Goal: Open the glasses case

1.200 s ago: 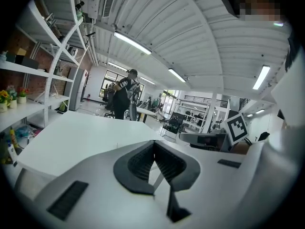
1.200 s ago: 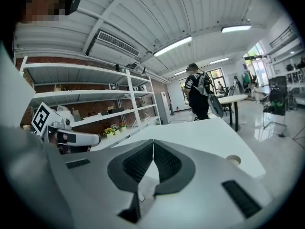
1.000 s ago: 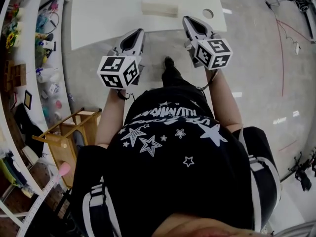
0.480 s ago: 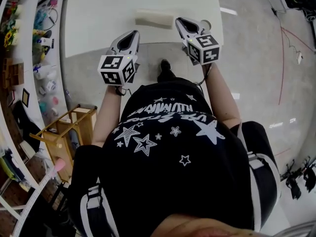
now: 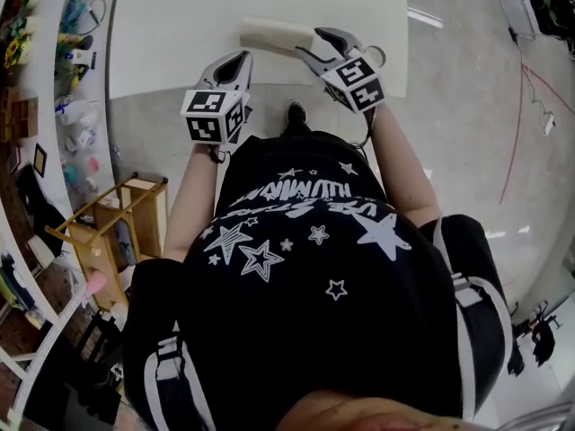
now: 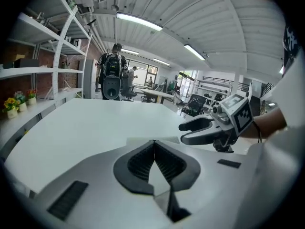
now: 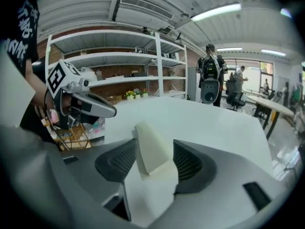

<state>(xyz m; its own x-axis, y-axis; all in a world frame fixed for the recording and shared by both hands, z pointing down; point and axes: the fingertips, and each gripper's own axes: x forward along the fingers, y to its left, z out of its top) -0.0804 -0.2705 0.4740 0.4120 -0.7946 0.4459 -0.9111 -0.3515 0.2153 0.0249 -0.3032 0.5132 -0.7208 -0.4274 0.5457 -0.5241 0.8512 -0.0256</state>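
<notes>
Glasses case (image 5: pixel 274 34) is set near the worktop (image 5: pixel 180 25) front edge, with open surface beyond. Right gripper (image 5: pixel 307 40) fingers, just opened wide, are placed astride its right end. Left gripper (image 6: pixel 153 142) fingers are closed together, empty, at the edge.

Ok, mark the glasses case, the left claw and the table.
glasses case (image 7: pixel 151 148), right gripper view, middle of its cream body
left claw (image 6: pixel 153 141), left gripper view, where its tips meet
table (image 5: pixel 171 34), head view, bare top

An open-plan lab or workshop is indicated. Stocked white shelves (image 7: pixel 109 56) are noted against a brick wall (image 6: pixel 28 87), strip lights (image 6: pixel 138 22) on a corrugated ceiling (image 6: pixel 214 27), a large white table (image 5: pixel 180 25), desks (image 6: pixel 155 93) and office chairs (image 6: pixel 194 105) beyond, and cables (image 5: pixel 517 124) on a concrete floor (image 5: pixel 449 151).
</notes>
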